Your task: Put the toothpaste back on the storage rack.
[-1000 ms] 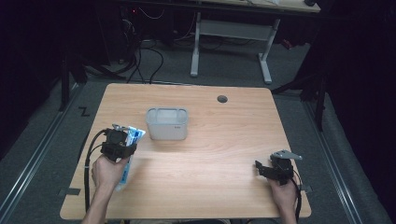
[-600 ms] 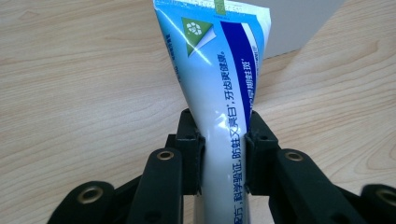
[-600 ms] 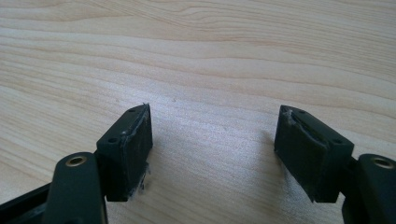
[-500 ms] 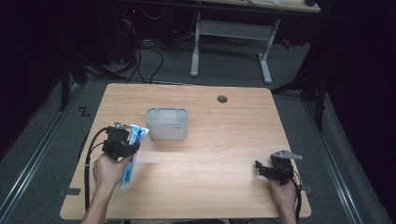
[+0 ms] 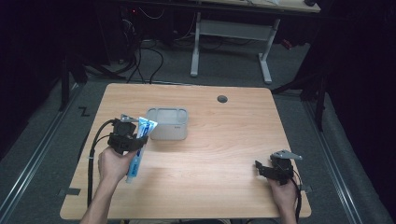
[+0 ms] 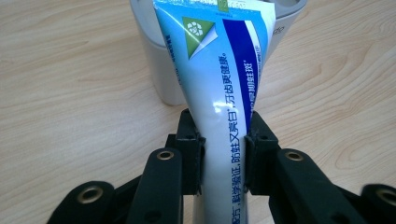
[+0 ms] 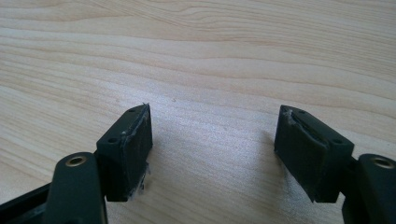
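Blue-and-white toothpaste tube sits pinched between the pads of the left gripper, now lifted clear of the wooden table; a second ago it lay lower and nearer the person's left hand. Its crimped end points toward one o'clock, at the near left corner of the grey plastic holder, which suggests the drop into that holder comes next. At five o'clock on the table, the right gripper rests with jaws spread, holding nothing.
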Motion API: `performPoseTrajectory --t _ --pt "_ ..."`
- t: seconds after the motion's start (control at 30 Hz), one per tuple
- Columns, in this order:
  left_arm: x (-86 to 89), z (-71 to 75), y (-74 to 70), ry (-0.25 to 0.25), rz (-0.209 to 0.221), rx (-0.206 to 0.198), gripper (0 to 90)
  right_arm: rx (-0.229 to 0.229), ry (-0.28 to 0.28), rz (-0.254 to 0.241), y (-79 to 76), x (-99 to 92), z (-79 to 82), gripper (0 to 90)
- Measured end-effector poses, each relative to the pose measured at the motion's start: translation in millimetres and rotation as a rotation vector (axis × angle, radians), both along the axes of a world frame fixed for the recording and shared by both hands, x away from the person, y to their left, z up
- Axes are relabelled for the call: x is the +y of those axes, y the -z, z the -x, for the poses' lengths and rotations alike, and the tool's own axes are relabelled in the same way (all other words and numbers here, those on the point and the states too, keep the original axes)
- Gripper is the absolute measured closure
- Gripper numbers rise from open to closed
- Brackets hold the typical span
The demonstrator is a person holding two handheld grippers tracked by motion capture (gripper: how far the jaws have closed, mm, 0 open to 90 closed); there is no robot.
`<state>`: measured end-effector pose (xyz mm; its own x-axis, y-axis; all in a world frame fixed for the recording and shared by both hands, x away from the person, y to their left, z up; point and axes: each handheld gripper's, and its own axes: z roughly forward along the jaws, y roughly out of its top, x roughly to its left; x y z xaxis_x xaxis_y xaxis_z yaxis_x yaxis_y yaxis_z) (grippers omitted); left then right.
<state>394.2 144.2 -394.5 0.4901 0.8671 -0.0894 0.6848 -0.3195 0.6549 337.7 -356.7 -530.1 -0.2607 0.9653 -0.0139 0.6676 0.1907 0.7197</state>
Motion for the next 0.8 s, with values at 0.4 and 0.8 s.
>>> performPoseTrajectory --t 0.4,0.8 --pt "-14.6 -13.0 -5.9 0.048 0.053 -0.009 72.4 0.0 0.0 -0.001 0.0 -0.2 0.0 27.8" --pt "-23.1 -23.6 -22.4 0.066 0.092 -0.078 73.0 0.0 -0.002 -0.001 0.0 -0.4 -0.1 27.9"
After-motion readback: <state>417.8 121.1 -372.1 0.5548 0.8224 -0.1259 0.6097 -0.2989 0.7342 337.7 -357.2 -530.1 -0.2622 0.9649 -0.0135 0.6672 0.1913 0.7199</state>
